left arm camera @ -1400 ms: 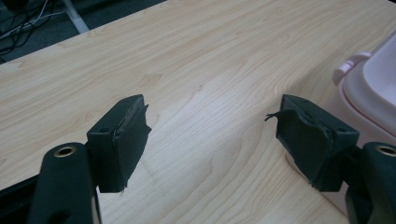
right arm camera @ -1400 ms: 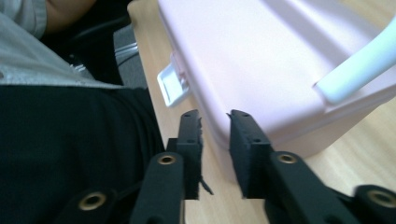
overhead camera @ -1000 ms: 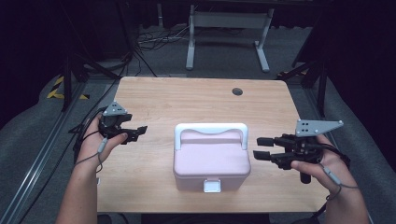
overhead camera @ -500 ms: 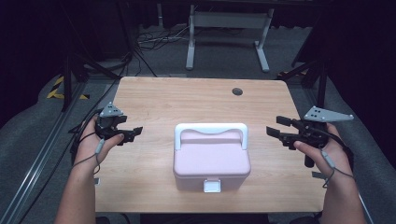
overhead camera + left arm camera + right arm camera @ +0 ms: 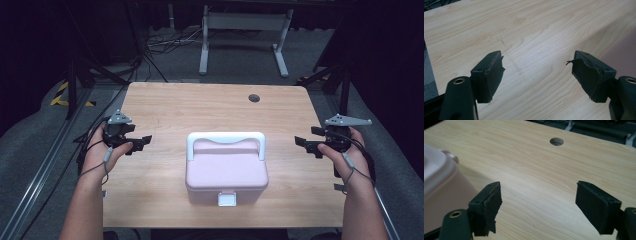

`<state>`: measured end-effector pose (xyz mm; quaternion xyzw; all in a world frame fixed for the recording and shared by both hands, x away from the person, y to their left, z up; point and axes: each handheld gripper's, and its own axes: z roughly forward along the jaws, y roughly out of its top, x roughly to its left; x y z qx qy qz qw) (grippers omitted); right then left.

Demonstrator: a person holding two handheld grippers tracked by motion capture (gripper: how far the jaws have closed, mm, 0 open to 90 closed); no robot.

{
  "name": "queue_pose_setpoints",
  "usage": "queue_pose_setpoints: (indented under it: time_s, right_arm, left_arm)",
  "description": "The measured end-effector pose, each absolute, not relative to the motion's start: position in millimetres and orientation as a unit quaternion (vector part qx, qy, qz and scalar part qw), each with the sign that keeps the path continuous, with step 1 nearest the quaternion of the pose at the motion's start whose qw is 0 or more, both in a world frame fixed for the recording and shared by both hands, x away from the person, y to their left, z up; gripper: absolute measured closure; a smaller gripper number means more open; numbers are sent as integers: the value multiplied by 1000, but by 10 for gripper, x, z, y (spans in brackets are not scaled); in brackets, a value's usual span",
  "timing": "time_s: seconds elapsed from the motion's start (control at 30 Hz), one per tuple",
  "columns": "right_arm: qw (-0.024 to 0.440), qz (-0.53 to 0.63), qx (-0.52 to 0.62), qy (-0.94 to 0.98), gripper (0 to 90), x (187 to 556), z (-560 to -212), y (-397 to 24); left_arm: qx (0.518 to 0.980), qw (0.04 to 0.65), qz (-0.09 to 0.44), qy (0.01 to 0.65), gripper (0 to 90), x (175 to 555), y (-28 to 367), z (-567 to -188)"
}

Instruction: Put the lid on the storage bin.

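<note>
Room: dark floor around me, with cables and a grey metal stand beyond the far edge of the pale wood-grain table [image 5: 165,107].
Table: I see a round cable hole [image 5: 254,98] near its far edge, well apart from everything else.
Box: a pink plastic lidded box [image 5: 226,173] with a white carry handle [image 5: 225,138] folded flat on the lid and a white front latch [image 5: 226,199], set centrally toward my near edge, I judge so both hands can reach it.
Left tool [image 5: 142,142]: released, jaws wide apart, gripping nothing, hovering left of the box and aimed toward it.
Right tool [image 5: 303,143]: released too, nothing between its jaws, hovering right of the box.
Stance: my tools flank the box without touching it, probably a ready pose.
</note>
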<state>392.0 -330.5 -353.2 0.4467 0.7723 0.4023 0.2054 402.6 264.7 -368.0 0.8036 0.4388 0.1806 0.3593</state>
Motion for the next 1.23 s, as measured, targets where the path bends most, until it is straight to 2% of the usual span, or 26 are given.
queue_pose_setpoints:
  time_s: [0.17,0.5,0.8,1.23]
  right_arm:
    - [207,377,446,784,187,4004,-3678,-3329]
    - [169,319,462,810,189,4182,-4085,-3318]
    - [149,290,479,815,189,4281,-4363,-3269]
    - [141,294,496,804,194,4306,-4455,-3291]
  left_arm:
    - [806,362,187,429,263,4070,2640,-3735]
    - [810,358,163,436,256,4178,2627,-3904]
    - [820,349,145,429,209,4241,2650,-4031]
    - [822,338,133,437,208,4270,2656,-4080]
